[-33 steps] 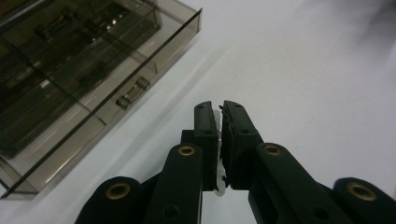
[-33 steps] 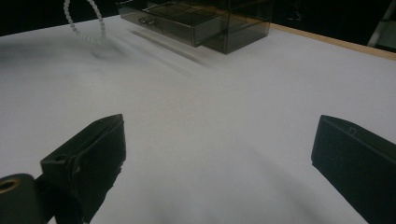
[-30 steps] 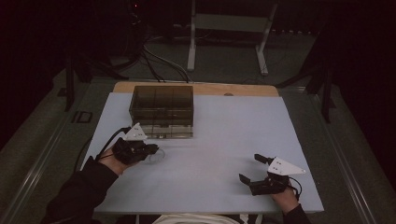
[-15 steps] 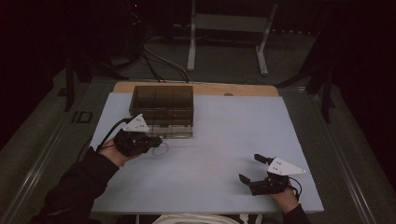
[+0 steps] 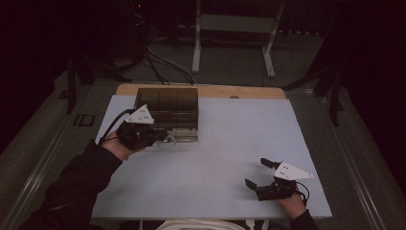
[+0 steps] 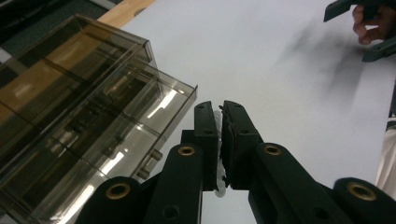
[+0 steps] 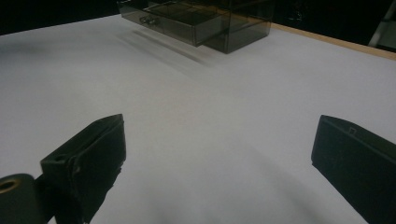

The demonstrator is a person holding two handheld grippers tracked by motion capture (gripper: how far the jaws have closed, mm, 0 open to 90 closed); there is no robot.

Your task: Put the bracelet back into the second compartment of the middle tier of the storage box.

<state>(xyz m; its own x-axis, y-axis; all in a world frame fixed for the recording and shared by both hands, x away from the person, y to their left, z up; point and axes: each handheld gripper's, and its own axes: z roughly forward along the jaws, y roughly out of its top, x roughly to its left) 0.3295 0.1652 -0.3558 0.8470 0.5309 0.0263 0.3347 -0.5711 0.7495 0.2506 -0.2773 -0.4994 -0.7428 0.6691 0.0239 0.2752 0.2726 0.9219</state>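
1. High view: my left gripper (image 5: pixel 160 136) is at the front left corner of the smoked clear drawer organizer (image 5: pixel 167 111), which stands at the far left part of the table (image 5: pixel 230 143).
2. Left gripper view: my left gripper (image 6: pixel 220 122) has its jaws nearly together, clamped on a small white object (image 6: pixel 217 140). Its edge shows in the narrow slot between the jaws and below them. I cannot tell what the object is.
3. Left gripper view: the drawer organizer (image 6: pixel 79 107) lies to the left of my jaws. One drawer (image 6: pixel 135 135) projects from its front, and a small metal knob (image 6: pixel 150 161) sits on the drawer face, close beside my left jaw. Whether jaw and knob touch cannot be determined.
4. High view: my right gripper (image 5: pixel 258 173) rests at the near right part of the table, well apart from the organizer, held in my right hand (image 5: pixel 292 203).
5. Right gripper view: my right gripper (image 7: pixel 217 144) has its jaws spread wide, with bare white table surface between them and nothing gripped.
6. Right gripper view: the drawer organizer (image 7: pixel 233 21) appears at the far end of the table, its projecting drawer (image 7: pixel 180 21) pointing toward the left of that view.
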